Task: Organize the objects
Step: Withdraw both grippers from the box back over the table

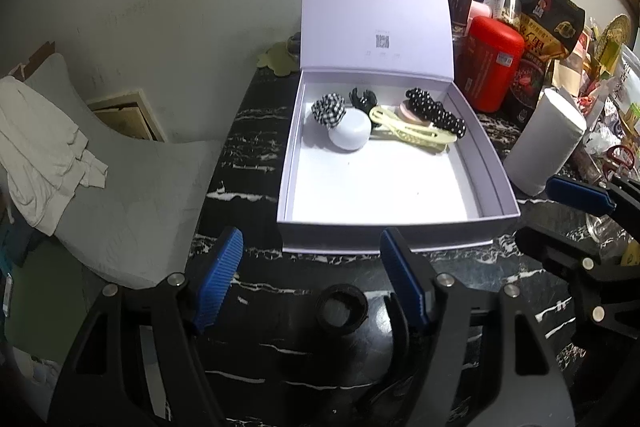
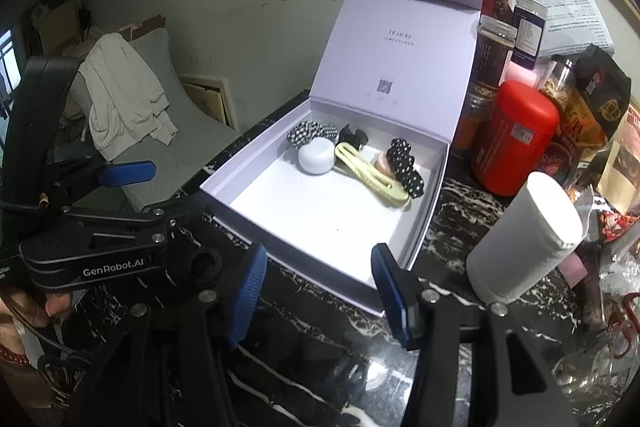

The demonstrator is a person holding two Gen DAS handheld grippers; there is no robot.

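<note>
Left wrist view shows hair accessories [image 1: 400,119] already gathered in the lavender box [image 1: 400,239], lid unclosed, both tongs [image 1: 312,279] [image 2: 320,291] gaping empty.

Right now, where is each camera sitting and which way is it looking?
Left wrist: sits on the left gripper, looking down past its open fingers at the open box on the dark counter; the right gripper shows at the right edge.
Right wrist: sits on the right gripper, open too, facing the box corner-on; the left gripper and a hand show at left.
Shared: box, hair ties and clips inside, red can, white roll.
</note>
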